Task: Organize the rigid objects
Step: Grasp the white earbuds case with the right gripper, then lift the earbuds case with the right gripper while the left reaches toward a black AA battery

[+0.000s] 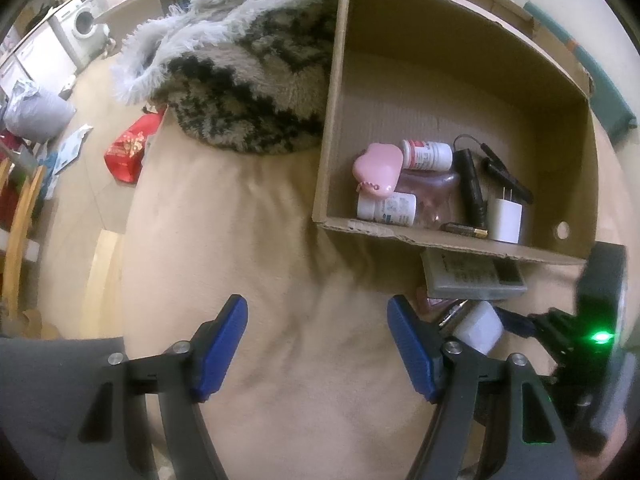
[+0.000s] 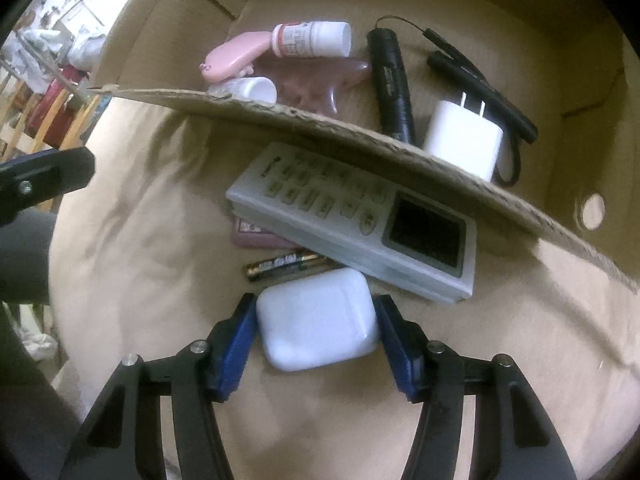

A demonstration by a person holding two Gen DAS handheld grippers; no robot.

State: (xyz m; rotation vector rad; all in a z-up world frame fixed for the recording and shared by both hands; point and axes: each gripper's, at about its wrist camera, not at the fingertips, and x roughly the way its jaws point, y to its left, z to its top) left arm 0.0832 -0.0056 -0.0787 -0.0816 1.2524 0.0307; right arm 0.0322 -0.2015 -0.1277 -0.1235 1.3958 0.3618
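An open cardboard box point(image 1: 340, 120) lies on beige bedding. Inside it are a pink case point(image 1: 378, 168), two white pill bottles point(image 1: 426, 155), a black flashlight point(image 1: 472, 184), a white charger point(image 1: 505, 216) and a battery point(image 1: 464, 230). In front of the box's near wall point(image 2: 360, 132) lie a grey remote control point(image 2: 352, 216), a battery point(image 2: 288, 264) and a white earbud case point(image 2: 316, 324). My right gripper point(image 2: 316, 300) points down, and its blue pads touch both sides of the case, which rests on the bedding. My left gripper point(image 1: 316, 308) hangs open over bare bedding to the left.
A shaggy black-and-white throw point(image 1: 248, 80) is bunched against the box's left wall. A small purple item point(image 2: 256, 236) is tucked under the remote. Beyond the bed's left edge, the floor holds a red bag point(image 1: 128, 152), a wooden chair point(image 1: 16, 220) and a washing machine point(image 1: 82, 24).
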